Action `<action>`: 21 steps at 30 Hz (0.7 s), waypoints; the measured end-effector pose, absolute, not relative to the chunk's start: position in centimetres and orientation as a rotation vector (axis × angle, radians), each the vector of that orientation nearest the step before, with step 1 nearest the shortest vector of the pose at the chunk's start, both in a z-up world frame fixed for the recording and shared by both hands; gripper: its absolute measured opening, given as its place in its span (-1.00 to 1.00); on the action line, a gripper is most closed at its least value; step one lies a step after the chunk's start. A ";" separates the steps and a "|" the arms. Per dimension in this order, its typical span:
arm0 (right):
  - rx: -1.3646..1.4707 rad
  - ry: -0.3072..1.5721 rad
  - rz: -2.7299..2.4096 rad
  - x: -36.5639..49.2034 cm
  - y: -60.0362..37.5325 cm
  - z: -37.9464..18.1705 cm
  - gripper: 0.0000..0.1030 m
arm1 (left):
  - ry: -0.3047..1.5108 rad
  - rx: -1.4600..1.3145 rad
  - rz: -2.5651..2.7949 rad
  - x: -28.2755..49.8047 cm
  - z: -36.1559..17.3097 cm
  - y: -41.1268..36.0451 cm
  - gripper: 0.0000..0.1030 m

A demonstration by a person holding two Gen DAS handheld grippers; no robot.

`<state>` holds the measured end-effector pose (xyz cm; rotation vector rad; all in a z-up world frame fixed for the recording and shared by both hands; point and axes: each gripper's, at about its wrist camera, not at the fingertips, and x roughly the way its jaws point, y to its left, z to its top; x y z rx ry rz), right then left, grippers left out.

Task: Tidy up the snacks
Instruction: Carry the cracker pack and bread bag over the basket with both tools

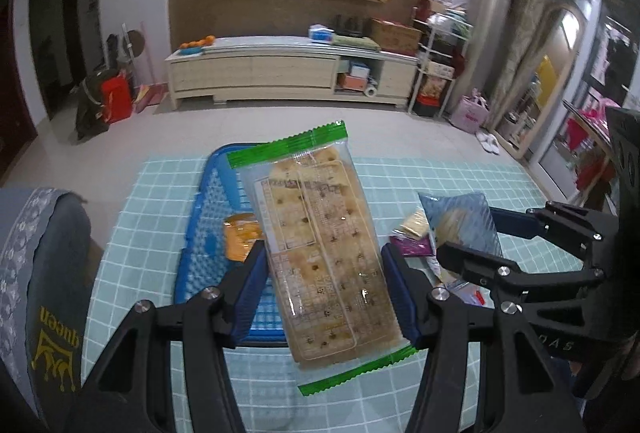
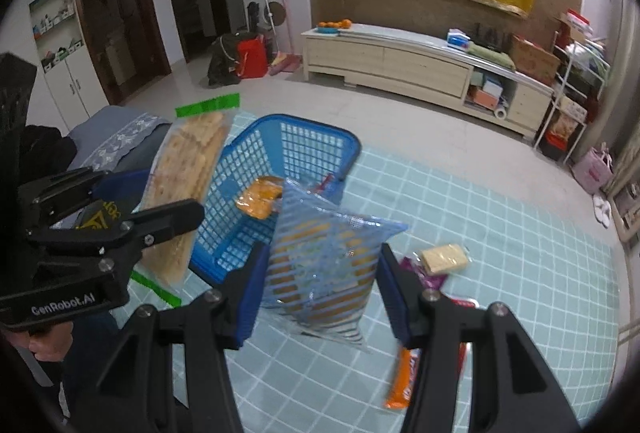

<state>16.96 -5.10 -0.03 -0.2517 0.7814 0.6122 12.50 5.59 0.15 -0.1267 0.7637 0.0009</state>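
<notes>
My left gripper (image 1: 322,293) is shut on a clear cracker packet with green ends (image 1: 320,241), held above the near end of the blue basket (image 1: 208,217). The packet also shows in the right wrist view (image 2: 188,169), left of the basket (image 2: 304,141). My right gripper (image 2: 320,289) is shut on a blue-striped snack bag (image 2: 324,265), held above the table just right of the basket; the bag shows in the left wrist view (image 1: 460,221). An orange packet (image 2: 260,197) lies inside the basket.
Loose snacks lie on the light-blue checked tablecloth (image 2: 500,233): a pale wafer packet (image 2: 444,257), a purple packet (image 2: 424,273), an orange bar (image 2: 404,377) and a red packet (image 2: 464,303). A grey cushioned chair (image 1: 44,265) stands at the table's left.
</notes>
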 end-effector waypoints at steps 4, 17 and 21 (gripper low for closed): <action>-0.236 0.798 0.622 17.7 -3.9 -0.7 0.12 | 0.783 -0.157 0.019 13.1 -0.7 7.2 0.06; -0.230 0.855 0.601 20.3 -2.3 -3.3 0.12 | 0.854 -0.141 0.002 17.0 -4.0 7.4 0.07; -0.242 0.862 0.593 20.4 -2.3 -3.7 0.12 | 0.865 -0.107 -0.014 17.9 -4.6 6.6 0.08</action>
